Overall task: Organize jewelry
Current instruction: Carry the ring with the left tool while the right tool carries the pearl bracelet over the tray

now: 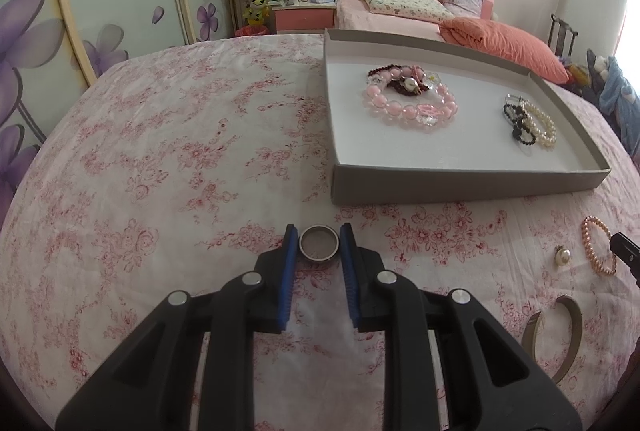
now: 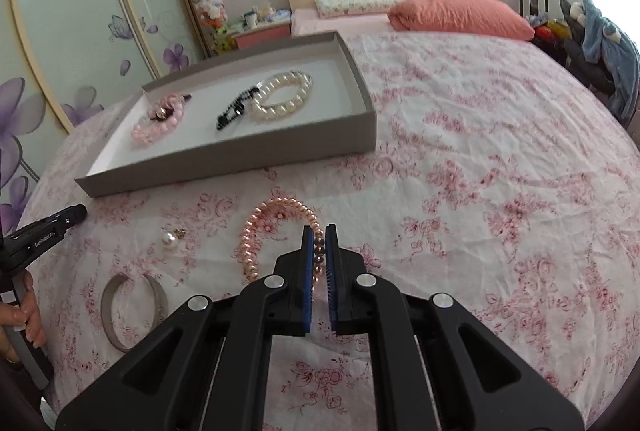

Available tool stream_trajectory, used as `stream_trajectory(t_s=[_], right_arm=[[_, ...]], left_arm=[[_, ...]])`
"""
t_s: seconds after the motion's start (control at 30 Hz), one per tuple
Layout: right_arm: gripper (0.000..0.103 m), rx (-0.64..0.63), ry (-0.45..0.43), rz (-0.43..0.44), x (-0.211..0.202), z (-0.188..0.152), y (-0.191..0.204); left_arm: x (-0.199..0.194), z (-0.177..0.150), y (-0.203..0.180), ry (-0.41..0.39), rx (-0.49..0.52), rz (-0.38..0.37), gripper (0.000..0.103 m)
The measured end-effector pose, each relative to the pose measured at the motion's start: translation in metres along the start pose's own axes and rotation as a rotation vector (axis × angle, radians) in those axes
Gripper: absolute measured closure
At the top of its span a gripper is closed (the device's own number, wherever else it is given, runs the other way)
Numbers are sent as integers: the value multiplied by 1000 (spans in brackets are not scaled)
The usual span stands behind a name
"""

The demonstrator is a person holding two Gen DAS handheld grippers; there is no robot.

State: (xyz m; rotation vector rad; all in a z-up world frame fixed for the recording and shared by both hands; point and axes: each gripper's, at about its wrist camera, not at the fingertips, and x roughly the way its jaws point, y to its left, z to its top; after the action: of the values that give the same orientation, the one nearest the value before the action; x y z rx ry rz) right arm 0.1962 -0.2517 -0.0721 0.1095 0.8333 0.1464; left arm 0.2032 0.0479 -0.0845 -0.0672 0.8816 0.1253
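On a bed (image 1: pixel 160 151) spread with a pink floral sheet, the left gripper (image 1: pixel 319 237) clasps a silver ring (image 1: pixel 319 243) between its blue fingers (image 1: pixel 289 263), just short of a grey cardboard tray (image 1: pixel 460 183). The right gripper (image 2: pixel 319 237) is clenched on a pink pearl bracelet (image 2: pixel 260 227) lying on the sheet. Beaded bracelets (image 1: pixel 408 103) already lie in the tray; a pearl earring (image 2: pixel 170 239) and a metal cuff (image 2: pixel 120 311) rest nearby.

— What carries everything?
— A bed (image 2: pixel 480 151) under a pink floral sheet.
— And directly on it?
— A grey tray (image 2: pixel 240 159), peach bead bracelet (image 2: pixel 256 227), pearl earring (image 2: pixel 170 239), metal cuff (image 2: pixel 108 307), silver ring (image 1: pixel 319 243).
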Motion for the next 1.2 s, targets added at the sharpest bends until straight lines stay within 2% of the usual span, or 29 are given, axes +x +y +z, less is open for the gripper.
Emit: stream_trajectory(t_s=[0.37,0.73,1.2], right_arm=[[96,-7,-154,73,-40,21,13],[96,-8,-272,104,-72,35,17],[96,-56,-392,120,-91,58,34]], left_arm=[[-46,2,-5,-127,-4,-45,81],[-99,8,-29,-314,53,-63,81],[-117,22,-46,-396,91,-48,81]])
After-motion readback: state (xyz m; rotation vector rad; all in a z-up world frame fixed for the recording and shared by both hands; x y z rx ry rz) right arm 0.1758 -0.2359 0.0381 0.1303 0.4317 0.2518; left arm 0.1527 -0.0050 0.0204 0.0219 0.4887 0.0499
